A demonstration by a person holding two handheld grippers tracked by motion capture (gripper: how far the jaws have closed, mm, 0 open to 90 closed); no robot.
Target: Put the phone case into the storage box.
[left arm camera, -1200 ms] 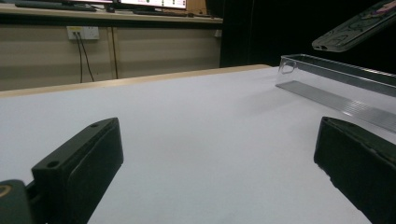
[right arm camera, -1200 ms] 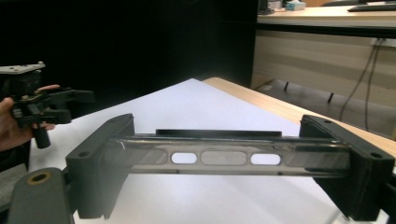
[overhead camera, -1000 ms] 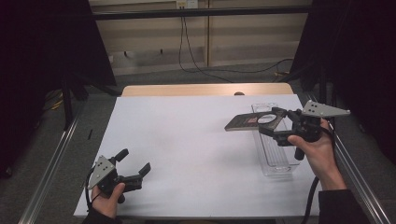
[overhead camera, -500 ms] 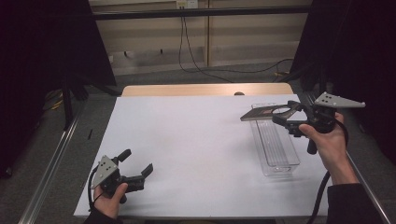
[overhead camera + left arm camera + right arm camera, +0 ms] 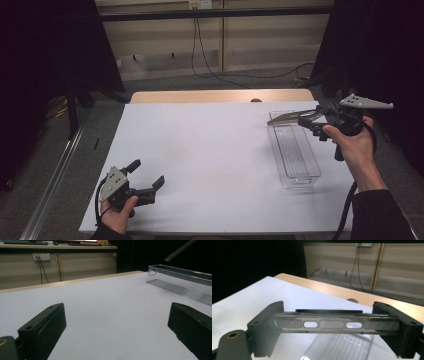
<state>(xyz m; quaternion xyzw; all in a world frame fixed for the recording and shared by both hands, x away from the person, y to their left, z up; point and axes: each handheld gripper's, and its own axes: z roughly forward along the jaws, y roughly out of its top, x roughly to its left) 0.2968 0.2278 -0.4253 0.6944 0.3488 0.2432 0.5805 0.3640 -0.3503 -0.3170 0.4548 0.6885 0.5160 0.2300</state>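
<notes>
At the right side of the table, above the far end of the clear plastic bin (image 5: 295, 152), the right gripper (image 5: 311, 121) holds a flat lid (image 5: 290, 117) off the surface; its jaws are clamped on the lid's two opposite edges, and the right gripper view shows the lid (image 5: 332, 323) spanning the gap between them, slotted and translucent, with the bin (image 5: 342, 346) below; the bin lies lengthwise on the white table cover (image 5: 210, 150), open on top; near the front left corner, the left gripper (image 5: 147, 182) rests low in the person's hand, jaws spread apart with nothing between them, well apart from the bin (image 5: 180, 277).
</notes>
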